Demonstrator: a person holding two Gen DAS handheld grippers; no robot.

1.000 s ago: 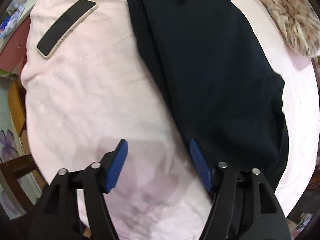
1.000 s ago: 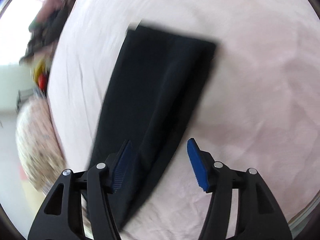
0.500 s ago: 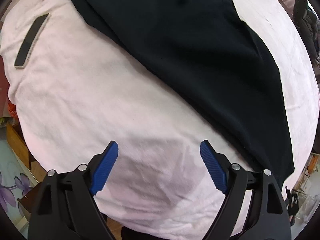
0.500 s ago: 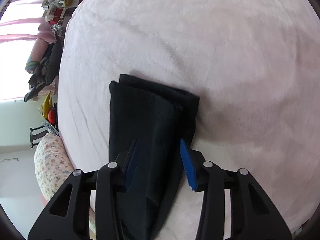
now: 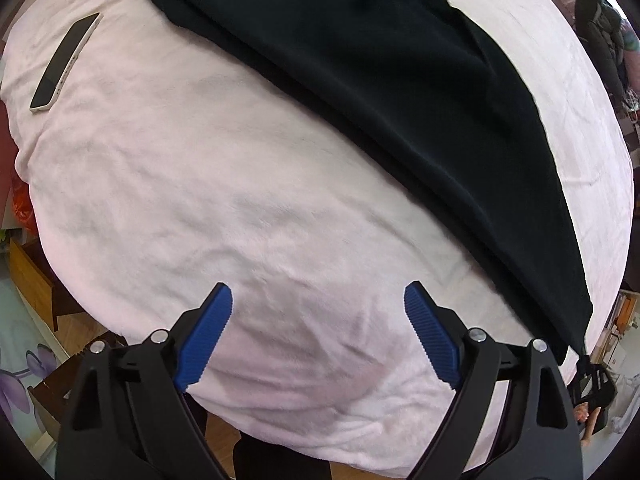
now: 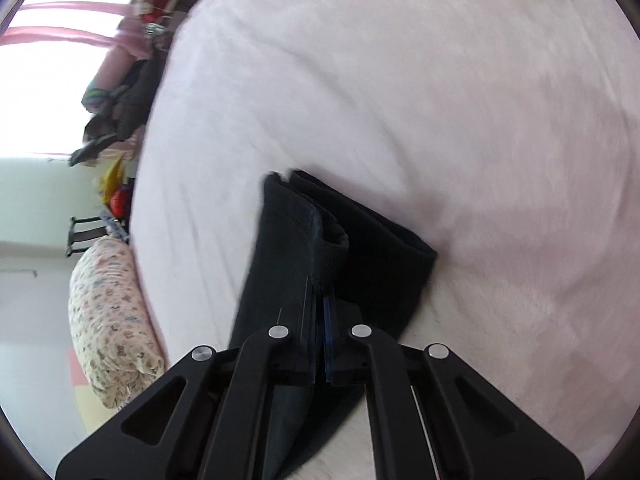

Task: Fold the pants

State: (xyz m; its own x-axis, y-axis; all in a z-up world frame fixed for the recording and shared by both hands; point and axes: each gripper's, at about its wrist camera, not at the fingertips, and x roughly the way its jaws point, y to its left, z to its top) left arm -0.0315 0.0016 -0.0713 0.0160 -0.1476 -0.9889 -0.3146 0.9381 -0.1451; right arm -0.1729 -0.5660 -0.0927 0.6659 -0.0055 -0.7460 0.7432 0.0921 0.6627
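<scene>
Black, soft cloth is what I am working with: the pants [image 5: 400, 92] lie in a long band across the pink blanket [image 5: 224, 184] on the bed, legs stacked one on the other, running from the far left corner of my left view down to the near right edge. Far to the left, a phone [image 5: 64, 62] rests on the blanket, well apart from the cloth. My left gripper [image 5: 318, 336] hovers over bare blanket just beside the near edge of the pants, its blue pads [image 5: 206, 338] spread wide and holding nothing.

On my right side, the right gripper [image 6: 319, 344] is clenched on the pants [image 6: 288, 248] near the leg ends, where the hems [image 6: 344, 236] show as stacked layers; one layer looks slightly lifted and curled at the pinch. A floral pillow [image 6: 112, 320] sits off the bed edge to the left of that view.

I judge the fabric to be light, limp and a little slippery, so it will droop and the layers may slide apart if I lift by one point. The best hold for my free gripper seems to be the long edge near the waist end, pinching all layers together, so both ends travel evenly.
</scene>
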